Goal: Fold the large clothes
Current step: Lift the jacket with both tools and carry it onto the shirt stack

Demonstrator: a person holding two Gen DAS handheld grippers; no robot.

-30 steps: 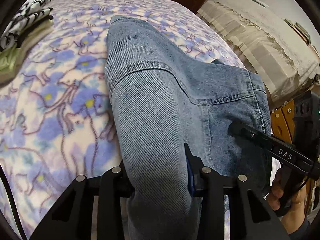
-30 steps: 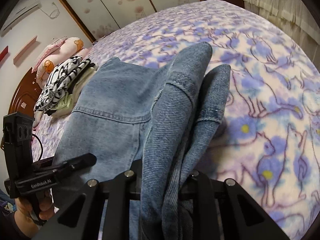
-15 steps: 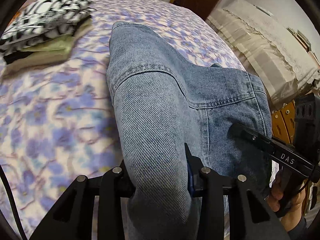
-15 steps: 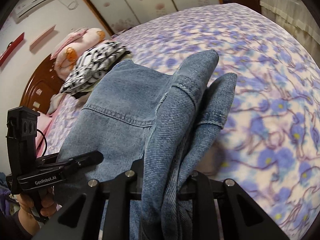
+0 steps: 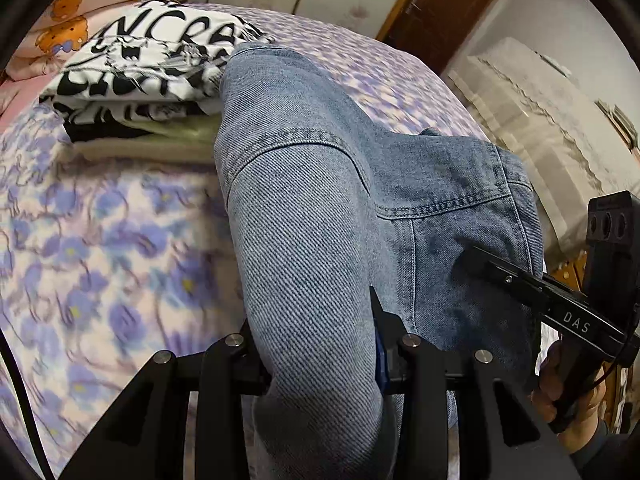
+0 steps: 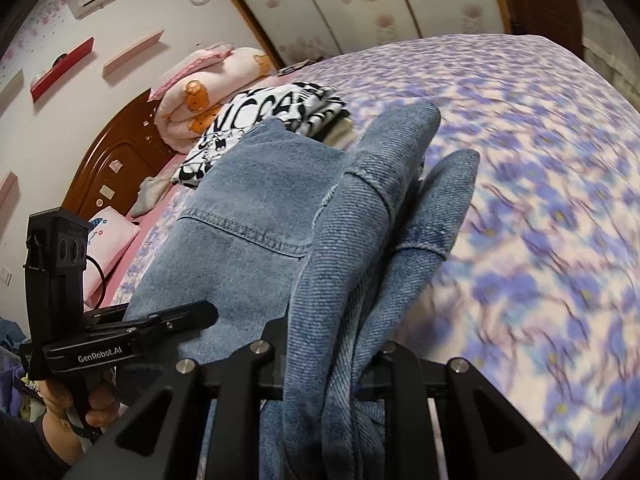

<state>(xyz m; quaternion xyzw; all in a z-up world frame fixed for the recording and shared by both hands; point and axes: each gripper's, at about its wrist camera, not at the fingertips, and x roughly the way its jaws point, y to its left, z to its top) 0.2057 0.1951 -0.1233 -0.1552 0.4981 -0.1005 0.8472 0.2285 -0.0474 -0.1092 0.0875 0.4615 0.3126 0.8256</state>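
Right now I have my left gripper point(image 5: 320, 360) clamped on the folded denim jacket point(image 5: 340, 200) and my right gripper point(image 6: 328, 364) clamped on its bunched edge, jacket lifted over the flowered bed point(image 6: 540, 200); beyond lies a stack of folded clothes point(image 5: 160, 72).

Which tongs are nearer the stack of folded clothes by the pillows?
Left. The left tongs, shut on the jeans, are on the side toward the folded stack. The right tongs grip the jeans' other side, farther from it.
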